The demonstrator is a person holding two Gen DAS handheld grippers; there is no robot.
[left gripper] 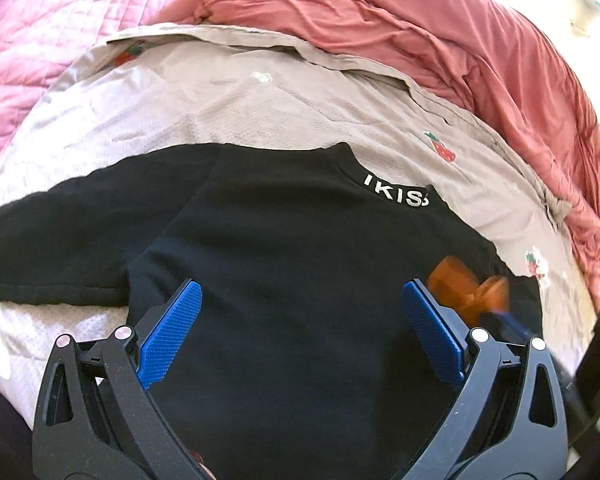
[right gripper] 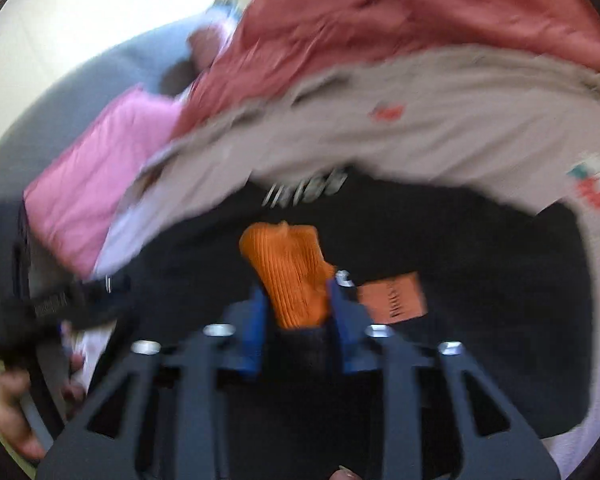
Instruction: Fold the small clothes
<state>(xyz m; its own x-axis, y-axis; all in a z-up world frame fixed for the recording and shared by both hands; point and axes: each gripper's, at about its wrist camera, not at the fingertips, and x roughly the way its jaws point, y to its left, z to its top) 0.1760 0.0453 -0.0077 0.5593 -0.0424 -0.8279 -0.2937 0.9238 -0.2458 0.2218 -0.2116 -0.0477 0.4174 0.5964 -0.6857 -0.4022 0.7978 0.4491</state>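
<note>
A small black shirt with white letters on its collar lies flat on a beige bedsheet. My left gripper is open just above the shirt's body, empty. My right gripper is shut on the shirt's orange ribbed cuff and holds it over the black shirt, which shows an orange patch. The cuff also shows, blurred, in the left wrist view beside the left gripper's right finger. The right wrist view is blurred by motion.
A rumpled coral-red blanket lies along the far and right side. A pink quilted cover lies at the far left. The sheet has small strawberry prints. My left gripper with the hand holding it shows at the left of the right wrist view.
</note>
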